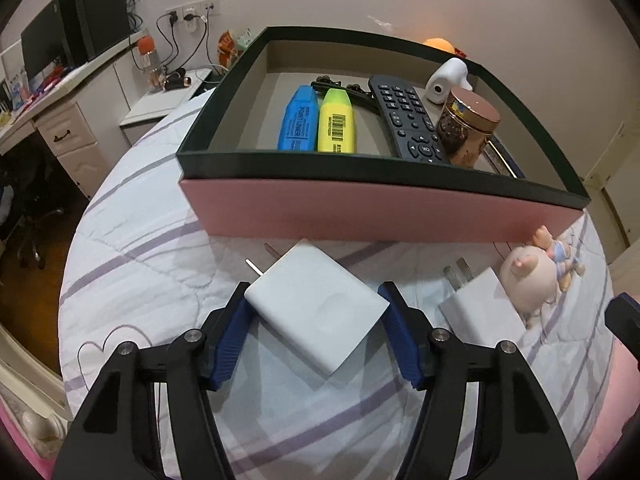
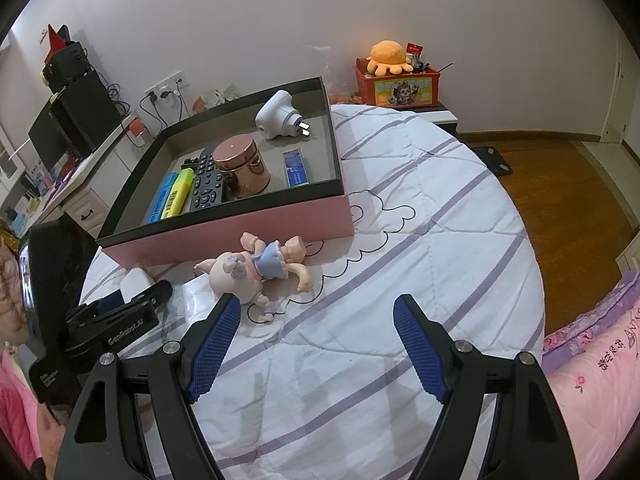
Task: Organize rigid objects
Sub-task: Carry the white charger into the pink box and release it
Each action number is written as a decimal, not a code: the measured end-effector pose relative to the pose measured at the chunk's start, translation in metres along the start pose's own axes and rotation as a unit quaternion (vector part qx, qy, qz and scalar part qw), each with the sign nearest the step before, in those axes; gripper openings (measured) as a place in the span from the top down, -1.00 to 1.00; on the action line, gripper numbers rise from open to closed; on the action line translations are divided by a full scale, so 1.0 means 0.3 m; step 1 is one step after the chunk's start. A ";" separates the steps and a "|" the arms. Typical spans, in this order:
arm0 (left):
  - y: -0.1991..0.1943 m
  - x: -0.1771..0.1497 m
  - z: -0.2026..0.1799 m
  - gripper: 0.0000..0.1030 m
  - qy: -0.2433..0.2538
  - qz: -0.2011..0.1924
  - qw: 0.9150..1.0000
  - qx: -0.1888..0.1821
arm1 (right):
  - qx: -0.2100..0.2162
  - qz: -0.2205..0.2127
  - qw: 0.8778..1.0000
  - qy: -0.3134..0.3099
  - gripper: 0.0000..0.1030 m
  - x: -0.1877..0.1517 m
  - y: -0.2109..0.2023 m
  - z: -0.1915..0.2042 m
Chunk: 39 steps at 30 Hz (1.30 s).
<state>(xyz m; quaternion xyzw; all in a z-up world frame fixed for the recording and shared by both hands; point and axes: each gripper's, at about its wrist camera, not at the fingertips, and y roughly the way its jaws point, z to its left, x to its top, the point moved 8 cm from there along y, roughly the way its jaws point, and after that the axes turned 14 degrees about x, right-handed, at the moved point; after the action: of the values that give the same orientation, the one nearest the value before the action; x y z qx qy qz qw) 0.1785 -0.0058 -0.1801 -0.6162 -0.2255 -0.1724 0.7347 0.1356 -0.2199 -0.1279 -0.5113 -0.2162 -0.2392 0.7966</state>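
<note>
The left gripper point(image 1: 316, 312) has its fingers squeezed on the big white charger point(image 1: 316, 308) lying on the bed point(image 1: 132, 276), ready to lift it into the pink box point(image 1: 360, 212) just behind. The right gripper point(image 2: 316, 344) waits nearby, fingers apart and empty, near the pig doll point(image 2: 256, 272).

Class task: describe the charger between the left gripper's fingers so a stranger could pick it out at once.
Find the pink box on the striped bedspread. Just in front of it lie two white chargers. Yours is the larger charger, between blue pads, not the smaller charger beside the pig doll.
</note>
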 end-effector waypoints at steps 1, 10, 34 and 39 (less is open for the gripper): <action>-0.005 -0.006 0.003 -0.25 0.000 0.001 1.000 -0.002 | 0.000 0.000 1.000 0.001 -0.56 -0.001 -0.001 0.000; -0.093 -0.015 0.034 -0.25 -0.001 -0.007 1.000 -0.010 | 0.002 -0.003 1.000 0.000 -0.56 -0.002 -0.011 0.009; 0.011 0.599 -0.088 -0.25 0.025 -0.057 0.998 -0.023 | 0.032 -0.038 0.997 -0.051 -0.56 0.416 0.116 0.144; 0.149 0.665 -0.134 -0.25 0.035 -0.026 0.999 -0.019 | 0.033 -0.019 0.998 -0.048 -0.56 0.498 0.224 0.126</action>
<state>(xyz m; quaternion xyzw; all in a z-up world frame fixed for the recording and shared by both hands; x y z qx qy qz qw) 0.3742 -0.0323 -0.1142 -0.6174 -0.2124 -0.2170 0.7257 0.2908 -0.1847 -0.0731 -0.4918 -0.2713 -0.2222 0.7970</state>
